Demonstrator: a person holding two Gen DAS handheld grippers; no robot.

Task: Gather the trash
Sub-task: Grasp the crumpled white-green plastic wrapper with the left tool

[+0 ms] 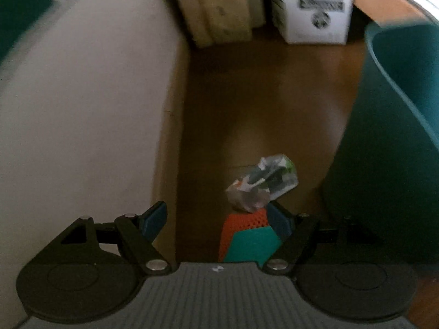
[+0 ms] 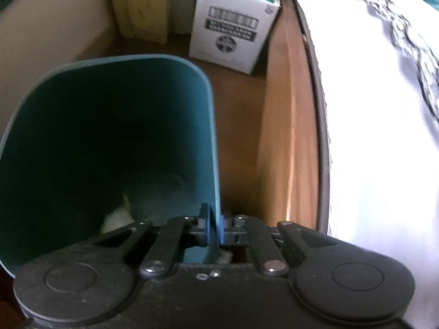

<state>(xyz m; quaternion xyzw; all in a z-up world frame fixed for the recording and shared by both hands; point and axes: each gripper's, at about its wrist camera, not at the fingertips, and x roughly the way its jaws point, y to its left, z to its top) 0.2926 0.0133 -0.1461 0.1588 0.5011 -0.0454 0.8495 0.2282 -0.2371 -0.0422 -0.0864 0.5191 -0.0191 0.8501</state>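
Right gripper (image 2: pixel 213 229) clamps the teal bin's rim (image 2: pixel 216 164).
Left gripper (image 1: pixel 219 219) hangs open over a crumpled wrapper (image 1: pixel 262 185) on the wooden floor (image 1: pixel 260 96).

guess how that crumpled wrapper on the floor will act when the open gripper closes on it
The crumpled wrapper looks thin and creased, so it will probably squash and weigh little. Its shiny film may slip. The left gripper is open.
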